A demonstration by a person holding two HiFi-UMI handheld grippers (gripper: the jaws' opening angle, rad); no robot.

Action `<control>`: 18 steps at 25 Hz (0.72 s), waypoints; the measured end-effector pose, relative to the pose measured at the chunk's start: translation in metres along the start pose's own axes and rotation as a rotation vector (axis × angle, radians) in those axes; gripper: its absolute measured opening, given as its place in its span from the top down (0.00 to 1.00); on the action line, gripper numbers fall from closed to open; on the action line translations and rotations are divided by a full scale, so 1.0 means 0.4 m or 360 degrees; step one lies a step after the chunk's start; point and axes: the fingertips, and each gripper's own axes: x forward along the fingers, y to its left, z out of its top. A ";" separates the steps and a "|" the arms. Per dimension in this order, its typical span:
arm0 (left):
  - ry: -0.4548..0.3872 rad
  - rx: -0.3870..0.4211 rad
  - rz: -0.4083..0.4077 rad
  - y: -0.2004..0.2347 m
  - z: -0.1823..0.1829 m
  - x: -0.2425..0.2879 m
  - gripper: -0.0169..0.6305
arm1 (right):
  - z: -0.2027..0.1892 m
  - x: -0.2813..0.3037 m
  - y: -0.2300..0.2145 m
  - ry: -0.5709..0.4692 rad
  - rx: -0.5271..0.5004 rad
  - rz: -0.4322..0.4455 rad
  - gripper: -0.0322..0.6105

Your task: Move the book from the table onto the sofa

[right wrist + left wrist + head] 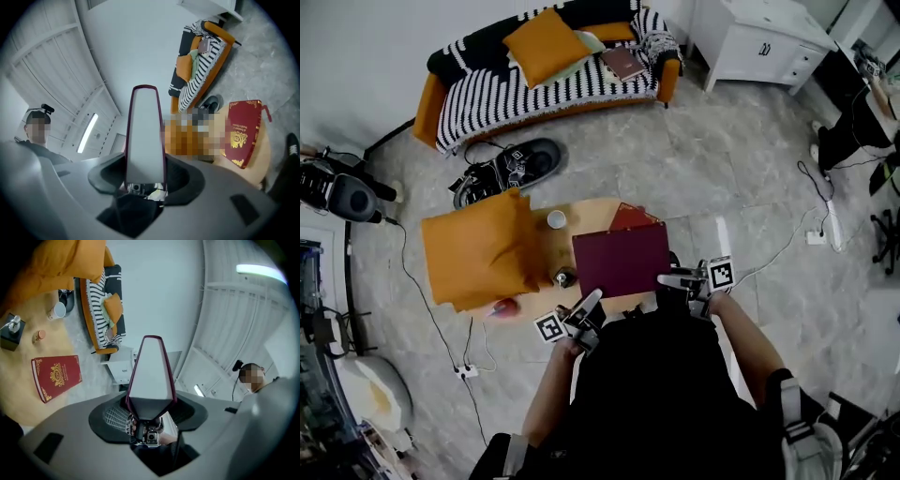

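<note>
The left gripper (591, 304) is clamping the near left corner of the maroon book (623, 261), its jaws partly spread and pressing on the two covers. The right gripper (677, 281) is gripping the near right edge in the same way. Between them the book is lying flat in the air over the near side of the wooden table (581, 217), where a red gilt book (57, 376), a cup (556, 219) and an orange cloth (483, 248) are resting, well apart from the striped sofa (487, 94).

Both arms reach forward — left gripper (591, 305) and right gripper (670, 279), fingers clamped on the book (622, 261).
</note>
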 end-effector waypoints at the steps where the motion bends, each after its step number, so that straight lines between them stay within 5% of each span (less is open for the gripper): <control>1: 0.0000 -0.0006 0.0007 -0.001 -0.005 -0.006 0.60 | -0.005 -0.001 0.007 -0.0028 -0.0003 0.0000 0.59; 18: -0.0038 -0.0002 0.0038 -0.009 -0.007 -0.040 0.61 | -0.007 0.028 0.060 -0.0328 0.0009 0.0050 0.59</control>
